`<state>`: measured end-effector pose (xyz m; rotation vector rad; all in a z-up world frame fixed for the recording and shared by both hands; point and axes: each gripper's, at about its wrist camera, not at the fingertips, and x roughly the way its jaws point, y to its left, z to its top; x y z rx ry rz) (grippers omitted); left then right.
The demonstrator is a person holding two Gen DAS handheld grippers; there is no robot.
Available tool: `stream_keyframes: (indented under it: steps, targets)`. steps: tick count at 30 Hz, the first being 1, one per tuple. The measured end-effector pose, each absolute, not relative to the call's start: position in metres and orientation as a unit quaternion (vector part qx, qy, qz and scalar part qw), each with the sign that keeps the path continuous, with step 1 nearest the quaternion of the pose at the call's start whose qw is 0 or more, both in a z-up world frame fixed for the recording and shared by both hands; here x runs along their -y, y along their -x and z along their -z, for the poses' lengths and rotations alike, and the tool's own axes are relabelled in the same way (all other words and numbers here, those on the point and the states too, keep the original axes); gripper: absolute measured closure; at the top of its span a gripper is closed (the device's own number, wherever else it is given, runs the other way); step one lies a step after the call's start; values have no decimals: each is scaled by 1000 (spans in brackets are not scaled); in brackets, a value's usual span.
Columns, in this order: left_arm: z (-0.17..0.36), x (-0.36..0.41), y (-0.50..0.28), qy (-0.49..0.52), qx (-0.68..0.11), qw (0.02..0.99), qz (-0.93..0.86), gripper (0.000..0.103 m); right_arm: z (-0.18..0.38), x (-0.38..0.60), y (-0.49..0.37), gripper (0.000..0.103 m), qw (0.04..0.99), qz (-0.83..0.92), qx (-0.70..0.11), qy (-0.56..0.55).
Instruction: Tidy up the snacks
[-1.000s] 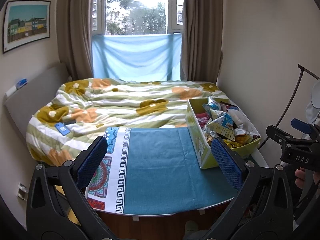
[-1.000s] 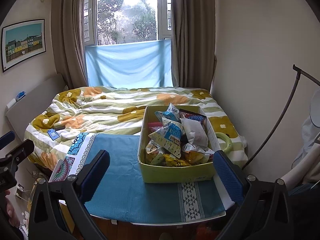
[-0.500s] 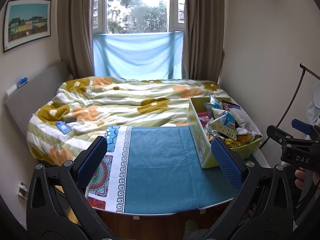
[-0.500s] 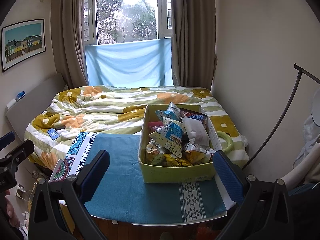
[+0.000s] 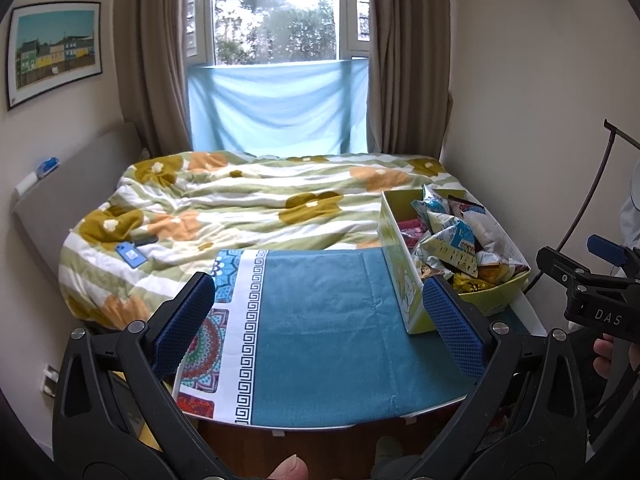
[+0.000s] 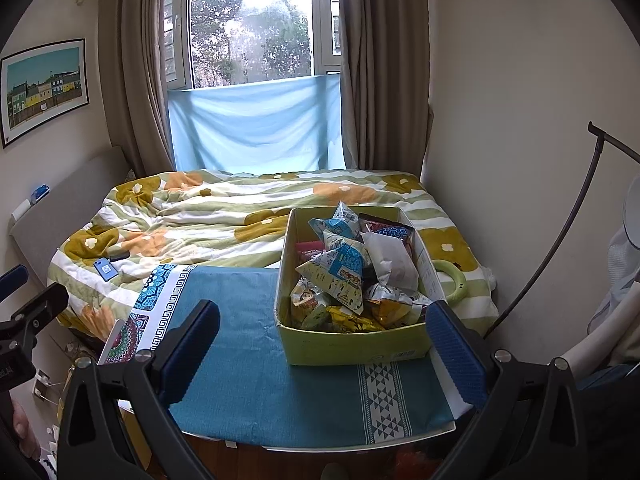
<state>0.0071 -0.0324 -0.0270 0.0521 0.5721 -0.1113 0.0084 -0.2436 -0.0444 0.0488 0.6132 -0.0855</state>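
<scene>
A yellow-green cardboard box (image 6: 356, 346) (image 5: 404, 284) stands on the right part of a table covered with a teal cloth (image 6: 256, 340) (image 5: 320, 320). It is heaped with several snack bags (image 6: 344, 276) (image 5: 452, 236), blue-white, silver and yellow. My right gripper (image 6: 320, 344) hangs open in front of the box, nothing between its blue pads (image 6: 456, 352). My left gripper (image 5: 316, 328) is open over the bare cloth, left of the box, and holds nothing.
Behind the table lies a bed with a flowered quilt (image 6: 208, 216) and a blue card (image 6: 105, 269) on it. A green ring (image 6: 450, 276) lies right of the box. A wall and a black stand (image 6: 560, 240) close off the right side. A thumb (image 5: 288, 468) shows at the bottom.
Both views have shifted only slightly; the grippers remain open and nothing on the table has moved.
</scene>
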Motion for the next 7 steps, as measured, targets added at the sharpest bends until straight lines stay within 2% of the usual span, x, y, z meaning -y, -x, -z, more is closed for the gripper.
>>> stream_keyframes:
  steps: [7]
  targets:
    - [29,36,-11,-23,-283,957,56,0,45,243,-9,1,952,42,-303,-25]
